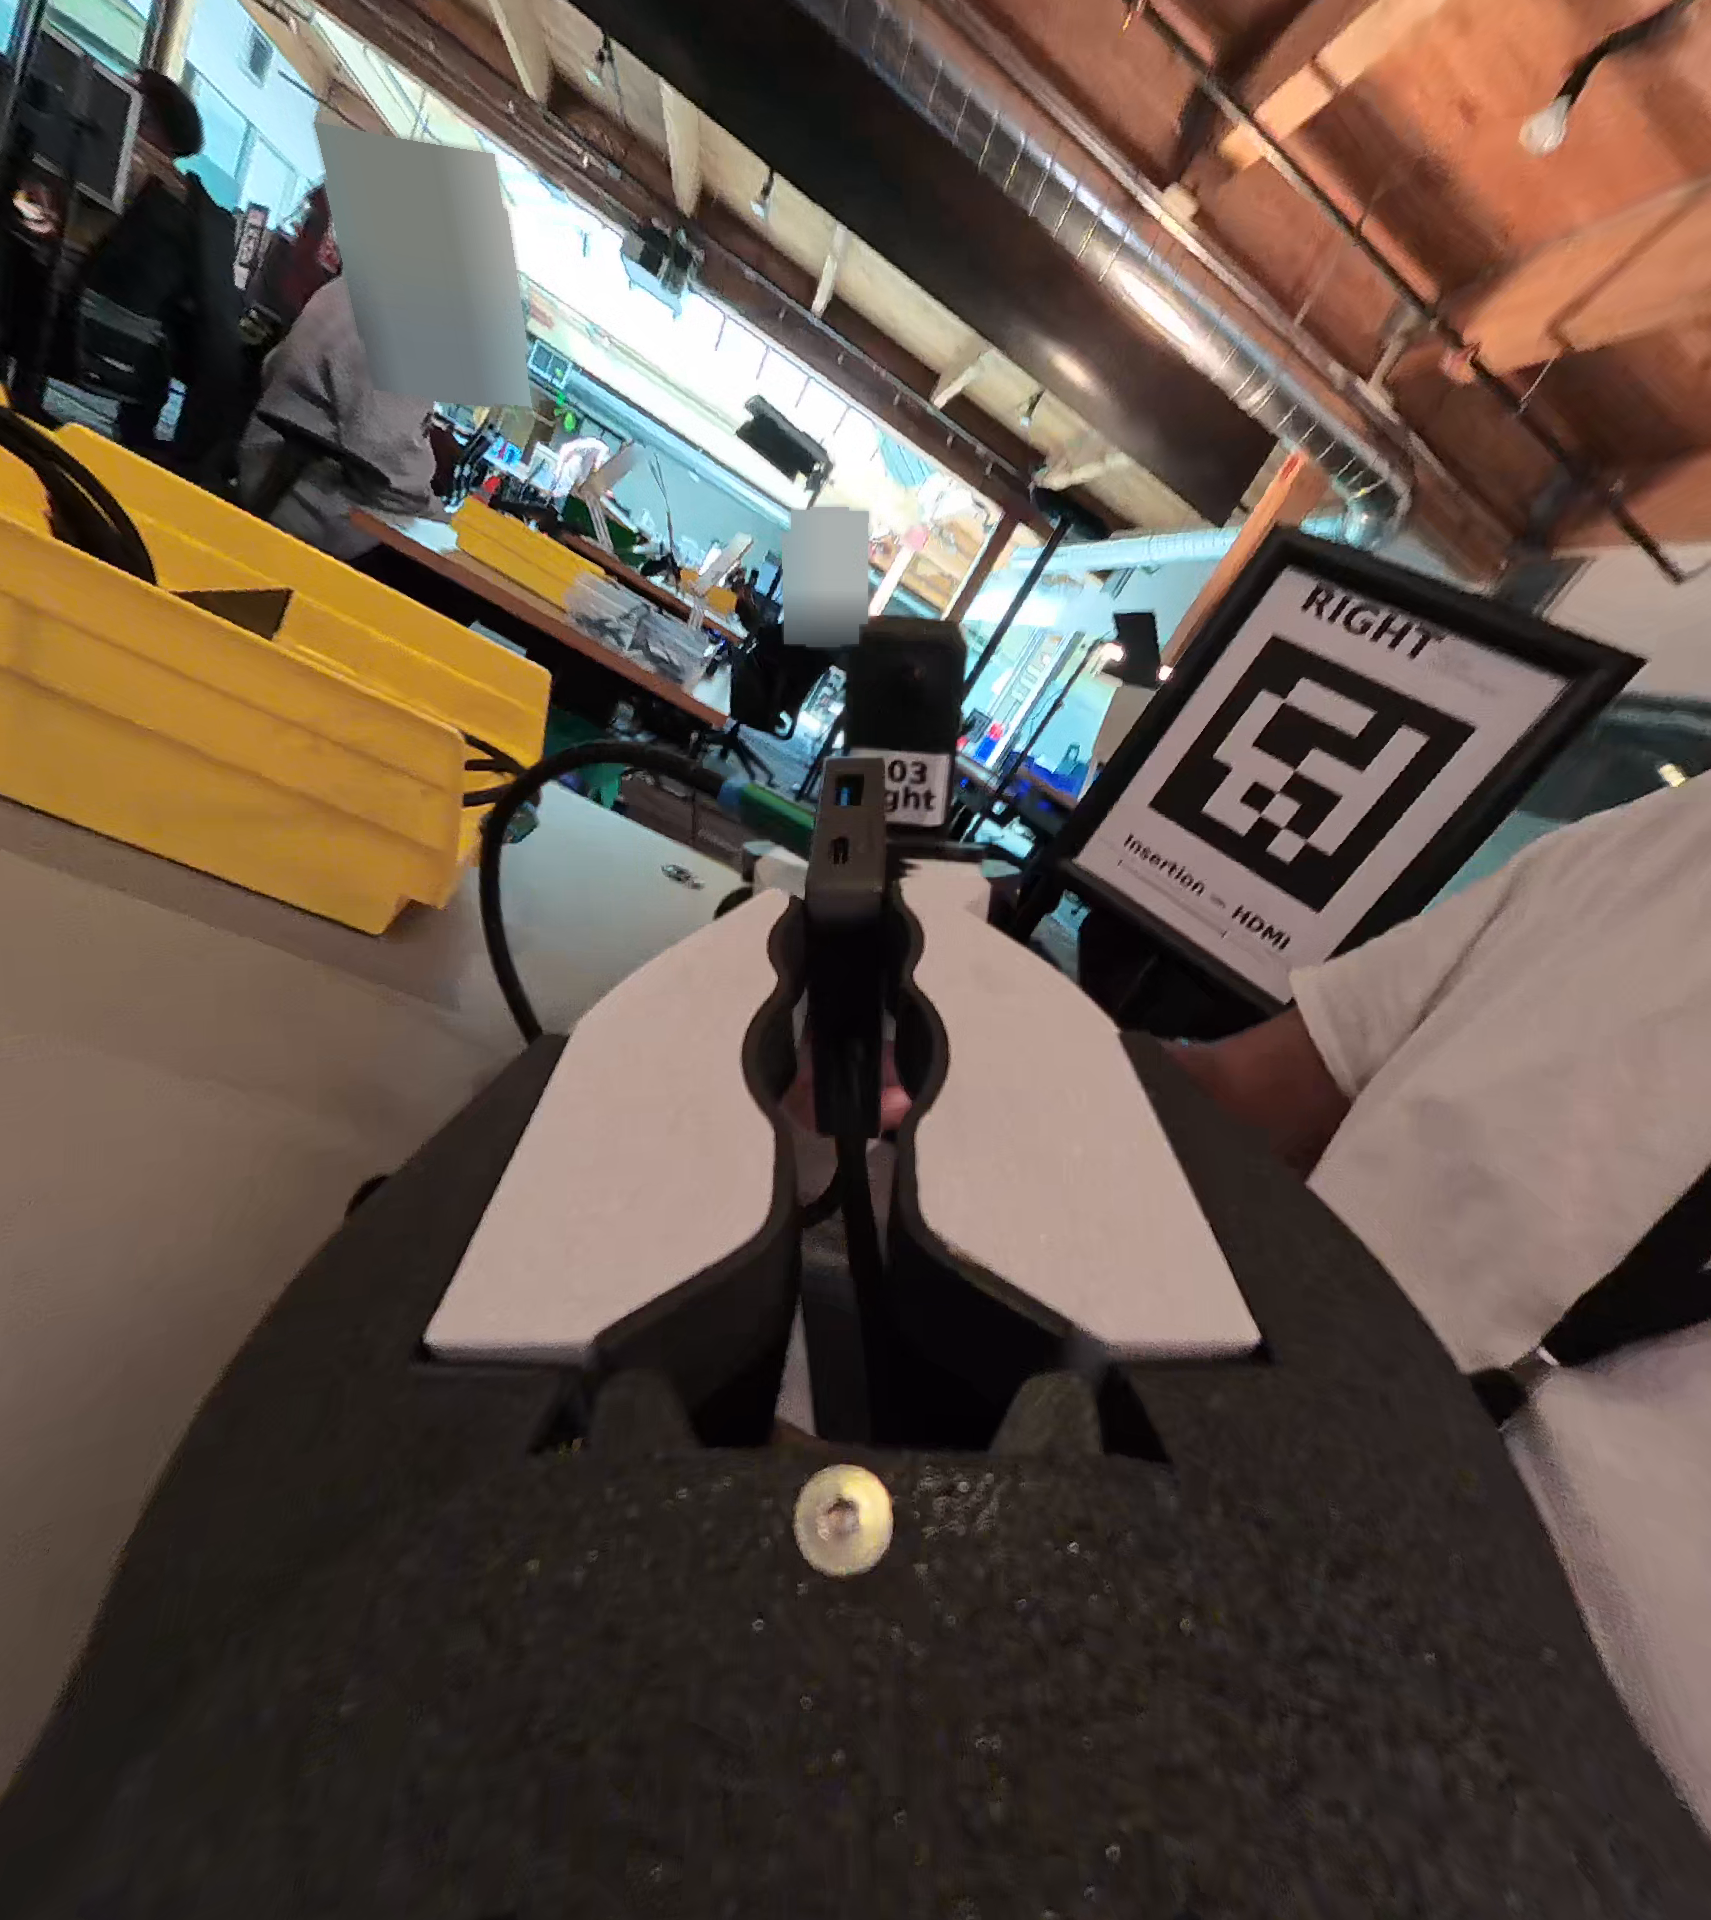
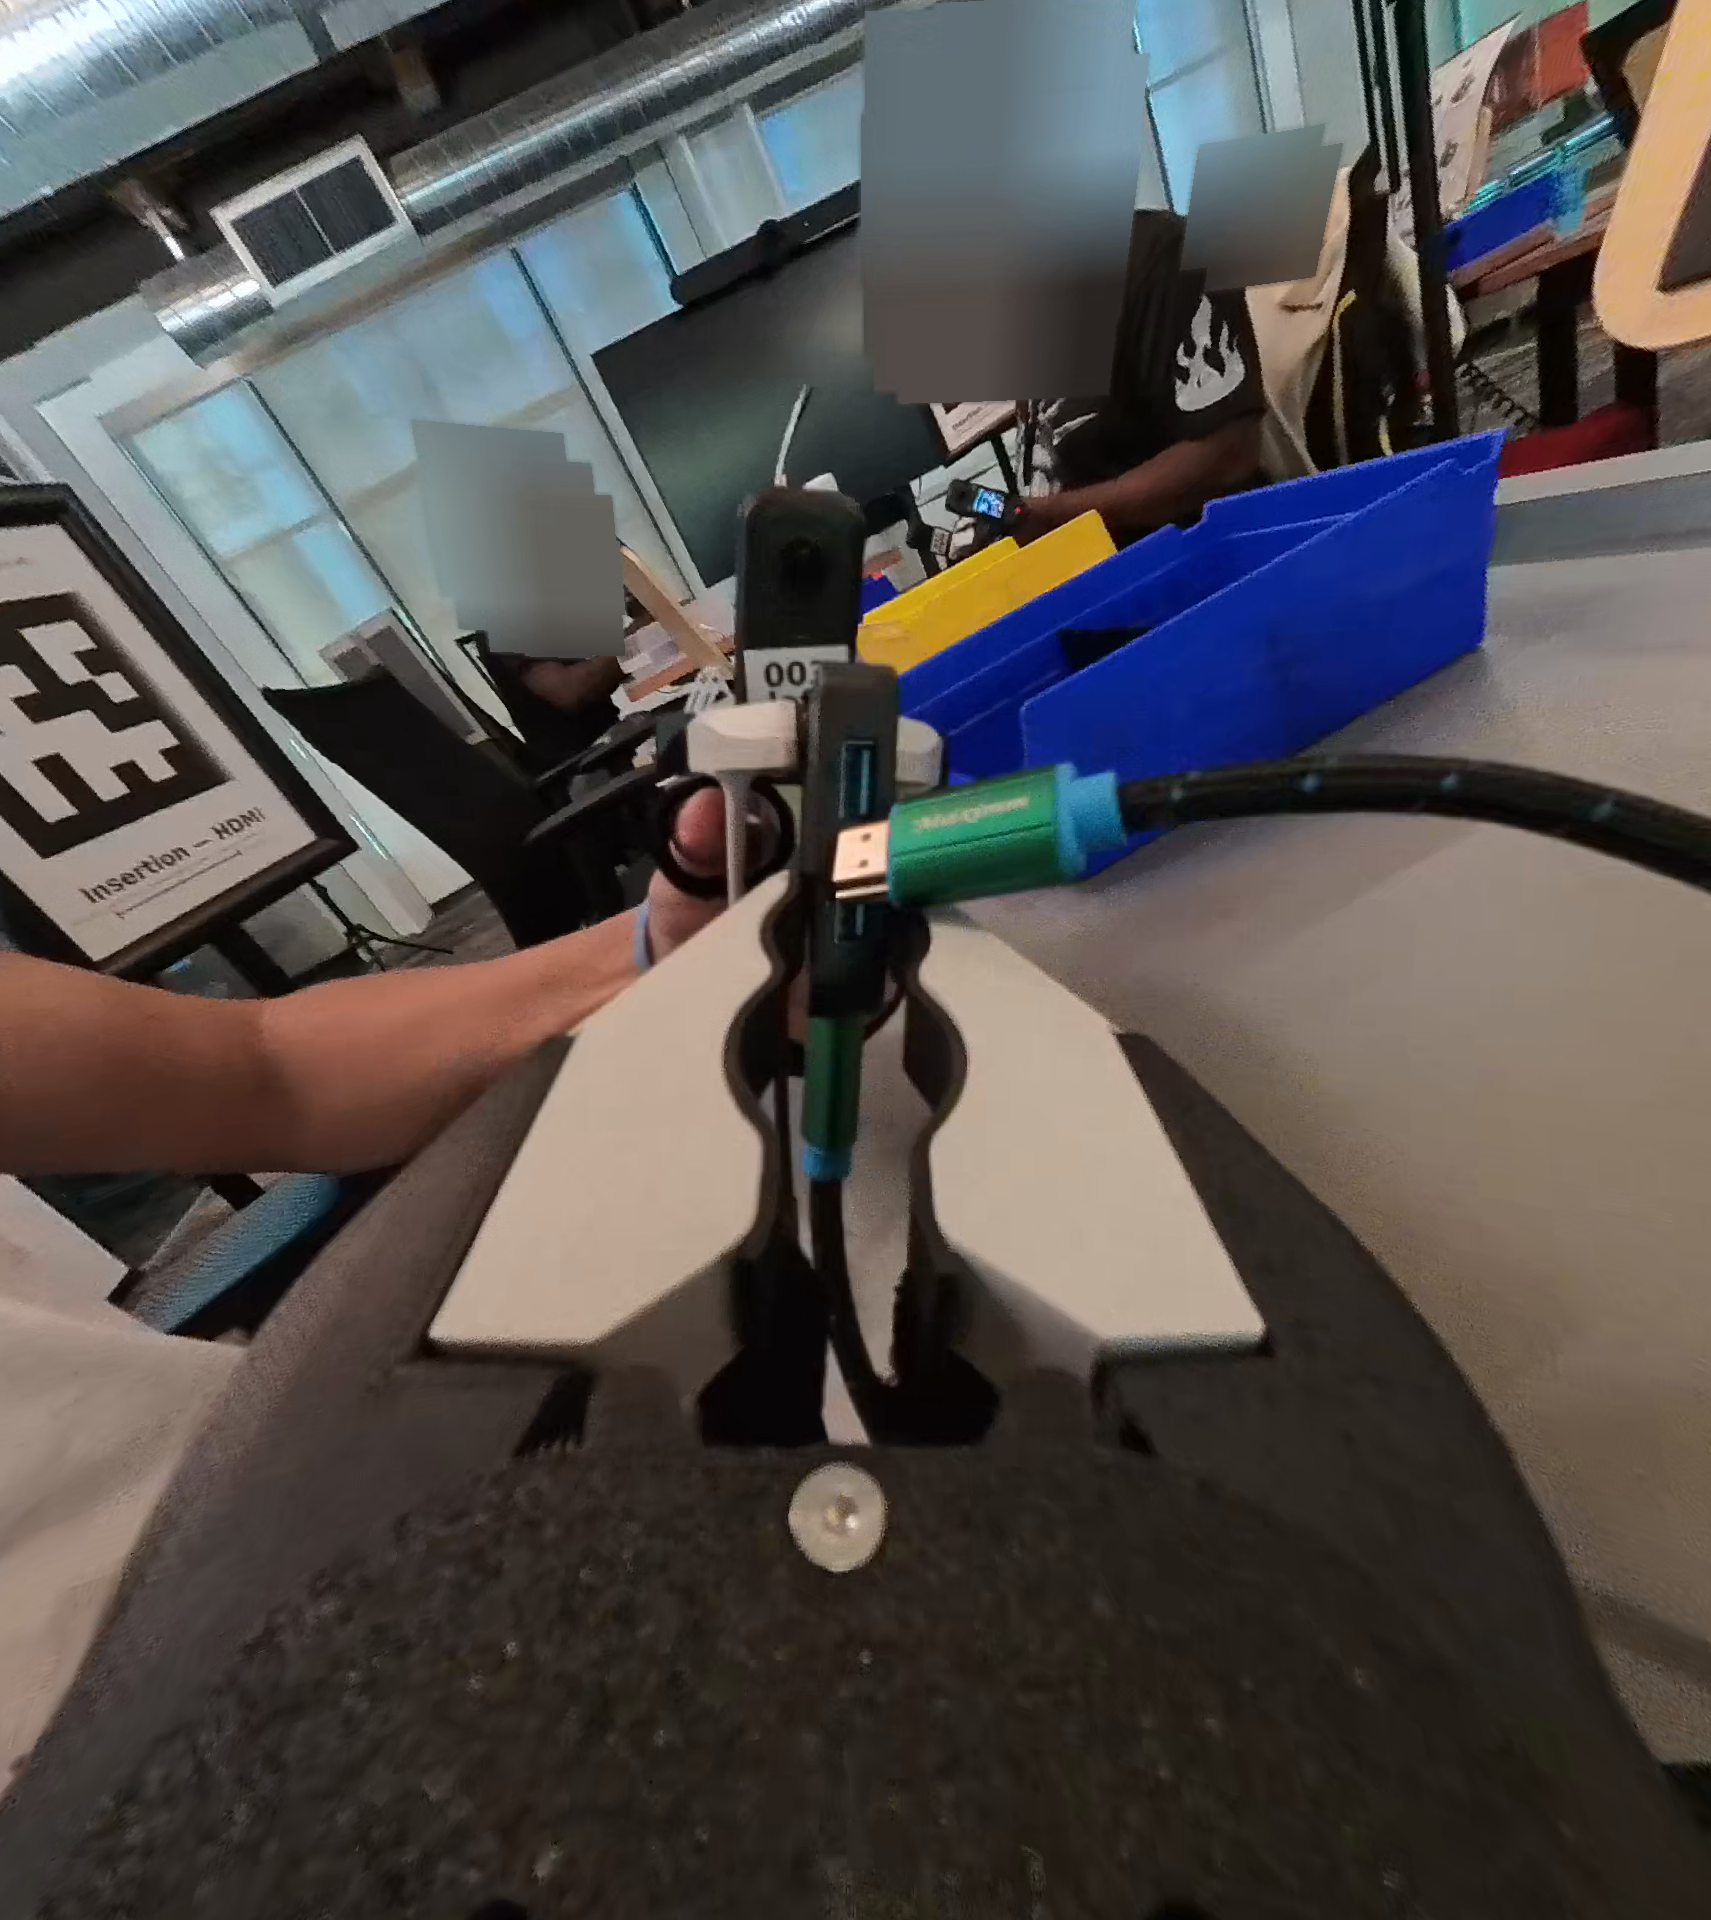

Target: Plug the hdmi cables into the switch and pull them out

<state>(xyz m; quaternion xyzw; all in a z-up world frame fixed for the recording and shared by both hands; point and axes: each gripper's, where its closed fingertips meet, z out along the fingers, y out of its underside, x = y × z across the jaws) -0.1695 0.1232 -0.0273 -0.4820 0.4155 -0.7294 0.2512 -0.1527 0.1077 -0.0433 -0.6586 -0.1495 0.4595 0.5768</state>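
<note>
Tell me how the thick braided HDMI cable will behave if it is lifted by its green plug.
The braided cable holds a broad arc, so it is probably stiff and springy. Its thickness suggests drag on the green plug, likely twisting it.

My left wrist camera looks forward along its fingers [image 1: 1038, 1091], tilted up toward the ceiling, very close to the switch [image 1: 846, 883] at 12 o'clock. My right wrist camera faces the opposite way, equally close to the switch [image 2: 846, 831]. Both share it, the grey surface [image 1: 155, 1039] and each other's camera.
</note>
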